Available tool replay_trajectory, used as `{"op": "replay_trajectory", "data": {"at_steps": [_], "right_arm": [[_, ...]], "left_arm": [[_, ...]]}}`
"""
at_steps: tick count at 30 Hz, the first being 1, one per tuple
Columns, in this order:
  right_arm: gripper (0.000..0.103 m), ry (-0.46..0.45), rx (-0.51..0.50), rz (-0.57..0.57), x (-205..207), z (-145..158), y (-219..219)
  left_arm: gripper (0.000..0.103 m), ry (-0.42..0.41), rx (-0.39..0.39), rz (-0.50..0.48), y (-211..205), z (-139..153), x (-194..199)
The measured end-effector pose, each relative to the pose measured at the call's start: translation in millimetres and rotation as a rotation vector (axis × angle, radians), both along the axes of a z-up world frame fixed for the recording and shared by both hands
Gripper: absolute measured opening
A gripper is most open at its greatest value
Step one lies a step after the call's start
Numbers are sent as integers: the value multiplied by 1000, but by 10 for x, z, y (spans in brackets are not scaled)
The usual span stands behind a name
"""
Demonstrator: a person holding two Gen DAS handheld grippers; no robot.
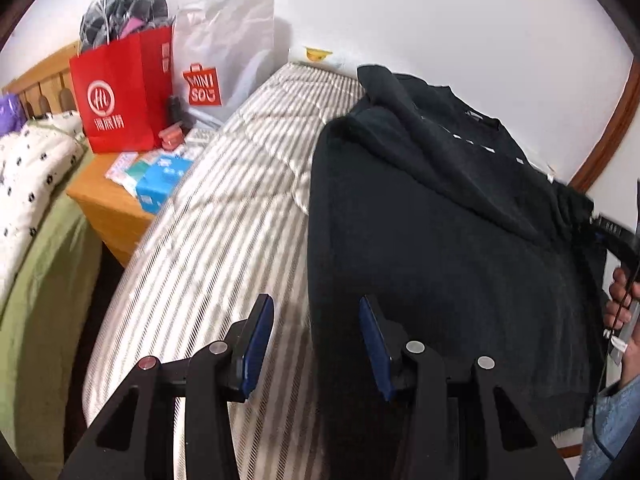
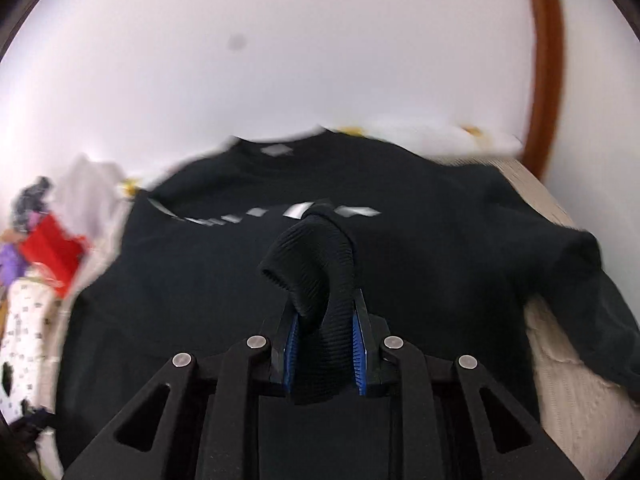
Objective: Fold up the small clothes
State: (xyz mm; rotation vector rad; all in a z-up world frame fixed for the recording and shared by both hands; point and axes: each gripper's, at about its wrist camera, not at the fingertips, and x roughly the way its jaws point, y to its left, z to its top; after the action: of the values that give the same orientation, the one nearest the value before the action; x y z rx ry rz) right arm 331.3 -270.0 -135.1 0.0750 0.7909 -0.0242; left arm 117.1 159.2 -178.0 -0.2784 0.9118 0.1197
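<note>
Even, bright indoor light (right view motion-blurred), fisheye-bent edges, dark corners.

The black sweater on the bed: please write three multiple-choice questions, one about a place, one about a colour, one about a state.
1. Where does the black sweater lie?
A. on the striped bed cover
B. on the wooden nightstand
C. in the red bag

2. What colour is the bag beside the white MINISO bag?
A. green
B. red
C. blue

3. What is the right gripper doing?
A. open, nothing in it
B. shut on the ribbed cuff
C. holding a box

Answers:
1 A, striped cover shows around the sweater.
2 B, red paper with white logo.
3 B, cuff pinched between blue pads.
</note>
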Motion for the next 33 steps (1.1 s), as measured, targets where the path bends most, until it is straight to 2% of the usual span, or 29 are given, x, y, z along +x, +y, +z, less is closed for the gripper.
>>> {"op": "replay_trajectory", "data": {"at_steps": [3, 4, 5, 7, 8, 12, 16, 19, 20, 23, 28, 29, 30, 31, 32, 33], "right_arm": [[28, 36, -141, -98, -4, -104, -164], [28, 33, -157, -108, -6, -92, -177], [28, 30, -155, -104, 2, -69, -167], [42, 31, -124, -45, -24, -22, -158], [45, 30, -115, -37, -57, -8, -162], [55, 38, -113, -17, -295, -53, -225], [56, 95, -130, -30, -651, -217, -470], [56, 133, -125, -68, -1020, -343, -743], [56, 147, -116, -76, -1126, -387, -822], [56, 169, -56, -51, -1476, -491, -992], [56, 171, 53, 12, -1798, -580, -984], [55, 181, 71, 27, -1831, -614, -956], [51, 191, 61, 47, -1865, -658, -885], [39, 171, 21, 47, -1881, -661, -836], [26, 159, -11, 63, -1906, -671, -771], [9, 147, -5, 88, -1914, -666, -731]], "left_arm": [[42, 2, 31, 7, 16, 54, 150], [42, 3, 42, 4, 16, 61, 198], [42, 6, 54, 2, 14, 64, 251], [42, 31, 85, -4, -2, 48, 394], [42, 40, 90, -11, -10, 37, 434], [42, 45, 78, -43, -45, -30, 398], [42, 79, 11, -92, -63, -213, 235], [42, 53, 27, -139, -142, -221, 81], [42, 61, 5, -152, -172, -236, 25], [42, 62, 10, -150, -269, -248, -109], [40, 81, 46, -144, -399, -239, -307], [38, 84, 63, -138, -435, -240, -341], [29, 86, 71, -132, -456, -236, -361], [20, 86, 72, -127, -471, -235, -384], [19, 83, 73, -121, -480, -231, -397], [13, 81, 82, -106, -474, -227, -405]]}}
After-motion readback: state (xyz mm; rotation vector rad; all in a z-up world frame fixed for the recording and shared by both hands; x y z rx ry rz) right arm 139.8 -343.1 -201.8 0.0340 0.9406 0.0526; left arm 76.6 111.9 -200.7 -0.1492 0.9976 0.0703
